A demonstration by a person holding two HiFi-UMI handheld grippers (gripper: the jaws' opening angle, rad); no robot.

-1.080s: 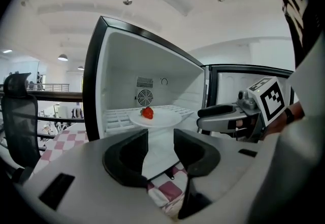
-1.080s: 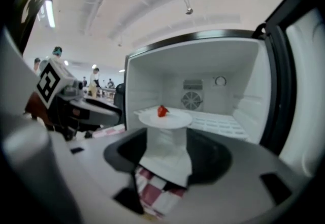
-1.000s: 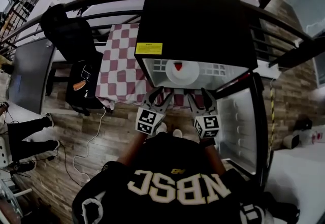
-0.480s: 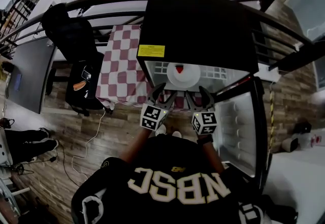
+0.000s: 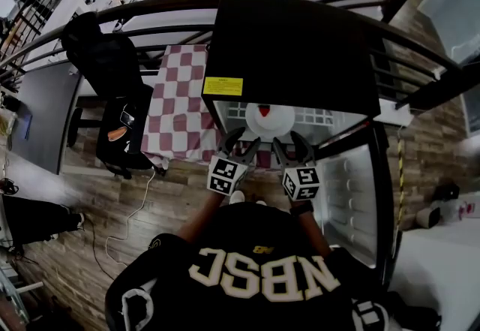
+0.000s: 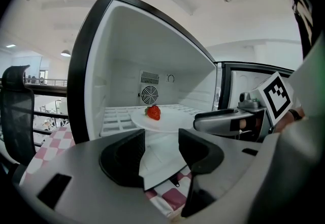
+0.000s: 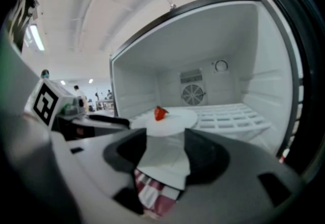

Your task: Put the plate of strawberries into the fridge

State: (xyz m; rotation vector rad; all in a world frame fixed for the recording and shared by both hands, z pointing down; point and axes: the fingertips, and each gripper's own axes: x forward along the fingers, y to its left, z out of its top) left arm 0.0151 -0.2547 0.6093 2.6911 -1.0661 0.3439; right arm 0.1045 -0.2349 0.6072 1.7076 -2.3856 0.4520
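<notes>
White fridge shelf (image 6: 117,119) holds the plate (image 6: 172,119) (one strawberry (image 6: 154,112) aboard).

So the white grid shelf (image 6: 118,119) inside the open fridge (image 5: 292,44) has just a white plate (image 6: 175,118) sitting on it, near the front edge. Left of the fridge there's a table (image 5: 154,67) with a red-and-white checkered cloth (image 5: 176,100) over it. In front of the fridge is wood-plank floor (image 5: 112,202).

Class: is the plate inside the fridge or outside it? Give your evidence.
Inside. The plate sits on the white shelf in the fridge, in front of the rear fan, with the strawberry on it; the door stands open.
</notes>
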